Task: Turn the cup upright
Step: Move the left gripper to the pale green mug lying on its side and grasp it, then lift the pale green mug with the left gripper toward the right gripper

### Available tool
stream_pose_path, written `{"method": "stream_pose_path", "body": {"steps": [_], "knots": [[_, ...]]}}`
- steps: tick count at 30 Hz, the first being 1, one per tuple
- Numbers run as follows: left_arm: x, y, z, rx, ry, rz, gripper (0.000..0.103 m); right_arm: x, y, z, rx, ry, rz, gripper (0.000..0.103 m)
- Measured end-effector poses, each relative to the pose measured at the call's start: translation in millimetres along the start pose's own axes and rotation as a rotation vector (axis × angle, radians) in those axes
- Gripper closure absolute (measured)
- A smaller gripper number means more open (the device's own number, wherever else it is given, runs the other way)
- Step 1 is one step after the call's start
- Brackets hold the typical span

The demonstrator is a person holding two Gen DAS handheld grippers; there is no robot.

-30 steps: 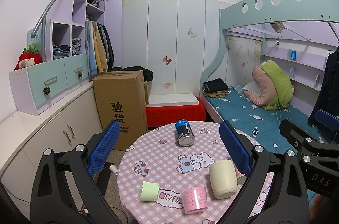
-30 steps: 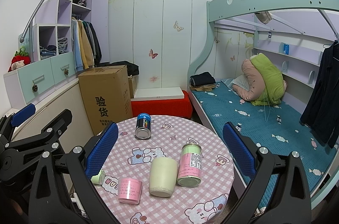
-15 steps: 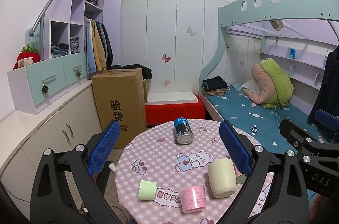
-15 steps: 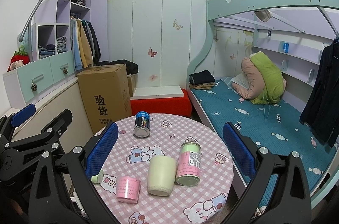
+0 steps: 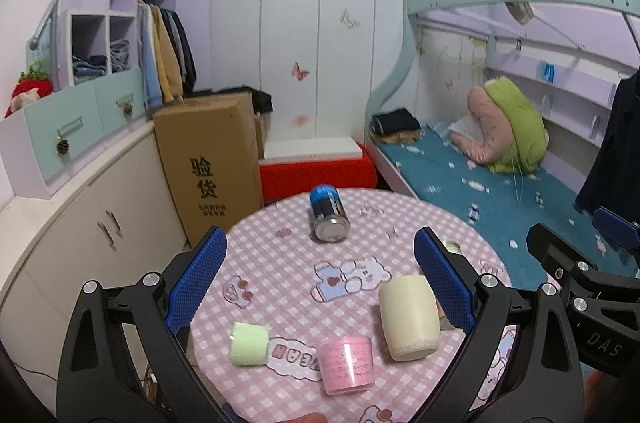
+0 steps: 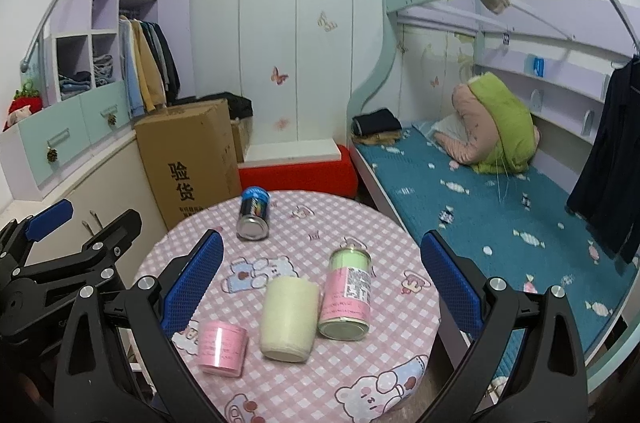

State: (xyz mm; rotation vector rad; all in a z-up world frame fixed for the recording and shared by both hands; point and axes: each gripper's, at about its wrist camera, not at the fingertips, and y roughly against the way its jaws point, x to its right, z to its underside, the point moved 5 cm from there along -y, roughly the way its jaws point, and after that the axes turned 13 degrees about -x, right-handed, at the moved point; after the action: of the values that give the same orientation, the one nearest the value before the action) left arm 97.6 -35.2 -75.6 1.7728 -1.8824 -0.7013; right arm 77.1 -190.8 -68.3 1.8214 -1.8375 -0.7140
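Note:
A cream cup [image 5: 407,319] stands upside down, rim on the round pink checked table [image 5: 280,263]; it also shows in the right wrist view [image 6: 289,318]. A pink cup [image 5: 347,363] stands upside down to its left, also in the right wrist view [image 6: 221,347]. My left gripper [image 5: 318,283] is open and empty above the table, the cream cup near its right finger. My right gripper [image 6: 320,283] is open and empty, the cream cup between its fingers and below them.
A blue can [image 5: 328,219] lies on its side at the far edge. A pink and green can [image 6: 348,293] lies right of the cream cup. A small green cup [image 5: 249,343] lies at the left edge. A cardboard box [image 5: 208,159] and bed [image 5: 500,191] flank the table.
Both grippers have moved slightly forward and down toward the table, so the cups look larger. Nothing on the table has moved.

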Motion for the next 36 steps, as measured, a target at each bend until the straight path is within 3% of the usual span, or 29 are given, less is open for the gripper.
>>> {"method": "stream_pose_path", "body": {"steps": [5,10,16,24,36], "knots": [[15.7,-50.3,5.3,-0.139,0.006,0.058,0.008,19.7,-38.6,7.6,-0.079,-0.022,0.022,0.008],[36.7,-111.4,19.8,-0.333,0.02,0.14,0.008,43.2,-76.0,17.8,-0.161,-0.049,0.054,0.008],[66.2,-164.9,42.0,-0.473,0.022,0.175,0.008,72.3,-107.8,34.2,-0.233,-0.076,0.091,0.008],[86.3,-197.9,62.8,-0.564,-0.021,0.143,0.008,99.2,-129.0,43.8,-0.273,-0.115,0.092,0.008],[95.9,-217.3,69.8,-0.626,0.004,0.266,0.009,102.9,-142.0,41.7,-0.279,-0.128,0.07,0.008]]}}
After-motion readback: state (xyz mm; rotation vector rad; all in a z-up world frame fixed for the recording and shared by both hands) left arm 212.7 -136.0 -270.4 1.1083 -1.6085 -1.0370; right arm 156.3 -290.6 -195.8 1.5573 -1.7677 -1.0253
